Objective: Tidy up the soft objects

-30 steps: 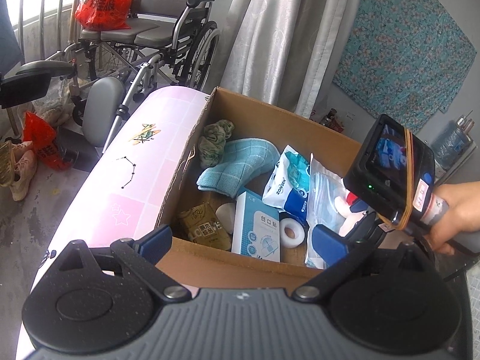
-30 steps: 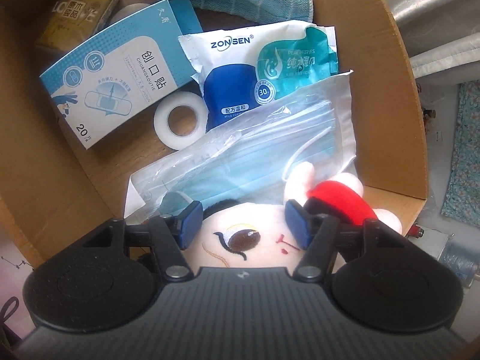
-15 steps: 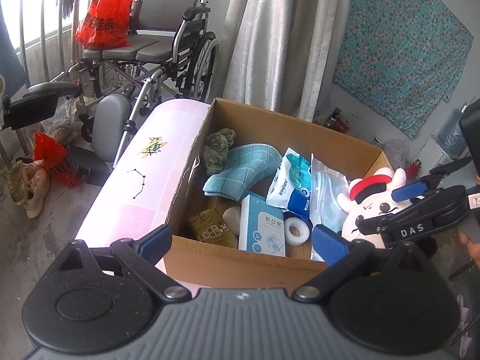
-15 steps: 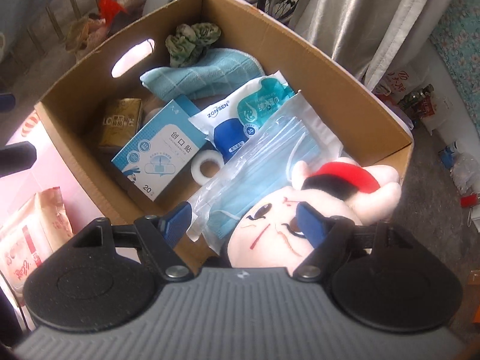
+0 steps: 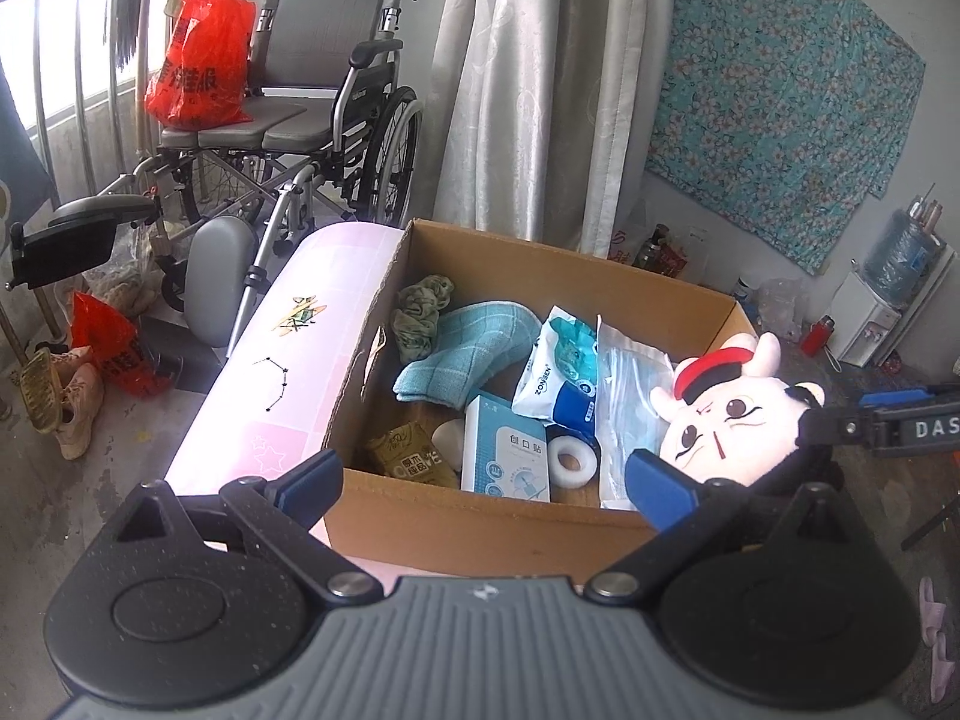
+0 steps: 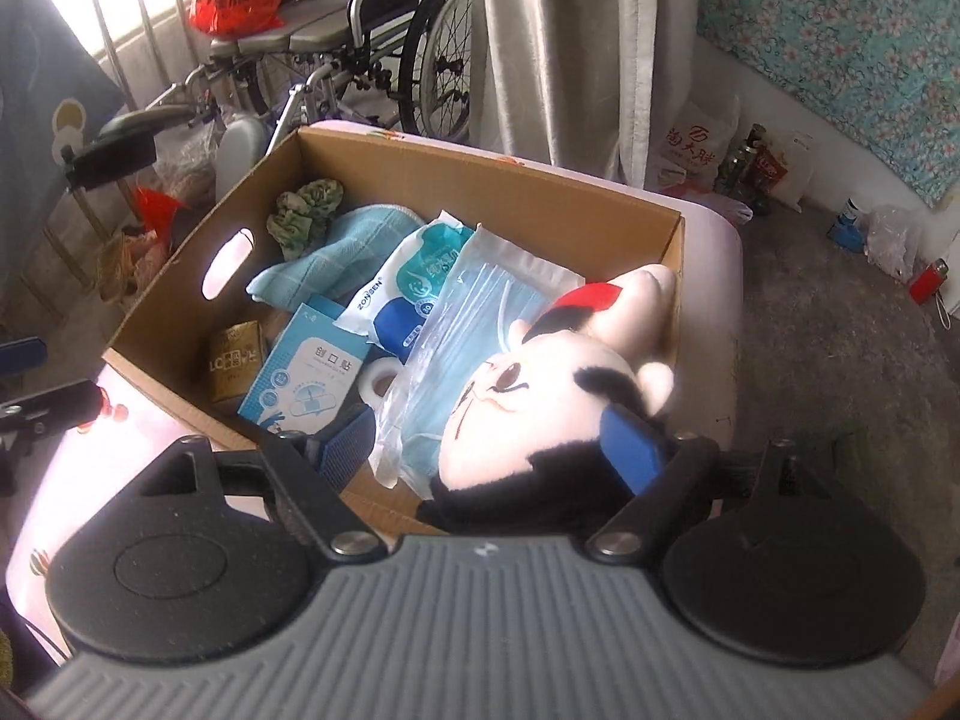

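Observation:
A cardboard box [image 5: 480, 525] [image 6: 498, 177] sits on a pink table [image 5: 288, 354]. It holds a blue towel [image 5: 465, 351] [image 6: 336, 246], a green cloth [image 5: 420, 312] [image 6: 303, 213], a wipes pack [image 5: 561, 369], a bag of face masks [image 5: 630, 396] [image 6: 480, 300], a plaster box [image 5: 507, 459] and a tape roll [image 5: 573, 462]. My right gripper [image 6: 489, 441] is shut on a plush doll [image 6: 540, 396] with a red cap, held above the box's right side; it also shows in the left wrist view [image 5: 732, 420]. My left gripper [image 5: 486, 480] is open and empty in front of the box.
A wheelchair [image 5: 312, 120] with a red bag [image 5: 201, 60] stands behind the table on the left. Curtains [image 5: 534, 84] hang behind the box. A floral cloth [image 5: 780, 96] hangs on the right wall. Shoes [image 5: 72, 408] lie on the floor at left.
My right gripper has lifted the plush doll up out of the box and back toward the right. The left gripper has pulled back and risen a little, staying open.

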`<action>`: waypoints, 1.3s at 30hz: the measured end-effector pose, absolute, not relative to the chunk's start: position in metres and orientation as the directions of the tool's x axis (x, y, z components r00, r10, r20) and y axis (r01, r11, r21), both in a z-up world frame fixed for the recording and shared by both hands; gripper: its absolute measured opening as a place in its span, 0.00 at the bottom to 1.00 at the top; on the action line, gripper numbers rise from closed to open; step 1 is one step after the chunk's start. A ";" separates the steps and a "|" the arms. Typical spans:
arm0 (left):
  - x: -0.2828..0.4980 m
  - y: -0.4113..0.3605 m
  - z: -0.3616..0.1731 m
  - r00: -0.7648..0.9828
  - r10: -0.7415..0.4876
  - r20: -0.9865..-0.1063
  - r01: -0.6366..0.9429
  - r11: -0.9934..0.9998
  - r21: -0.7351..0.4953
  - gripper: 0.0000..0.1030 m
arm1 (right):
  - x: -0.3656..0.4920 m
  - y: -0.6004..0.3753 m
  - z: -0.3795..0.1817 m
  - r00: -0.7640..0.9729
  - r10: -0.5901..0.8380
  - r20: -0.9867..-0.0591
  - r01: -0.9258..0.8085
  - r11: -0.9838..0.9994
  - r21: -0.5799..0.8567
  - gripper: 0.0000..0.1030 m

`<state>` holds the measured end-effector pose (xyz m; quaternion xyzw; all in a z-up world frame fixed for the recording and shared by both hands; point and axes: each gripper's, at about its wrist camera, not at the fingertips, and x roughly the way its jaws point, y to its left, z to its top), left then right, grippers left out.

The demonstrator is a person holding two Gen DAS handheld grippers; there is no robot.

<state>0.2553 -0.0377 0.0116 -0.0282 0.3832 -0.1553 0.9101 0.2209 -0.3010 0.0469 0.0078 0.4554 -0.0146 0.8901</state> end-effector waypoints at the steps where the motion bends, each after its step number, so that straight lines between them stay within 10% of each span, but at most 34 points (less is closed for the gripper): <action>1: 0.253 -0.038 0.013 0.662 -0.303 -0.686 0.264 0.950 -0.166 0.98 | 0.209 -0.302 0.052 0.604 -0.009 -0.797 0.045 0.999 0.023 0.83; 5: 0.235 -0.039 0.024 0.687 -0.300 -0.661 0.287 0.949 -0.132 1.00 | 0.154 -0.304 0.073 0.695 -0.022 -0.719 0.115 0.990 0.082 0.99; 24: 0.155 -0.073 0.066 0.766 -0.123 -0.631 0.247 0.963 0.111 1.00 | -0.032 -0.285 0.089 0.787 -0.424 -0.449 0.455 0.890 -0.044 0.99; 39: 0.184 -0.099 0.042 0.725 -0.060 -0.686 0.229 0.960 0.159 1.00 | 0.006 -0.289 0.087 0.810 -0.246 -0.533 0.342 0.936 0.087 0.99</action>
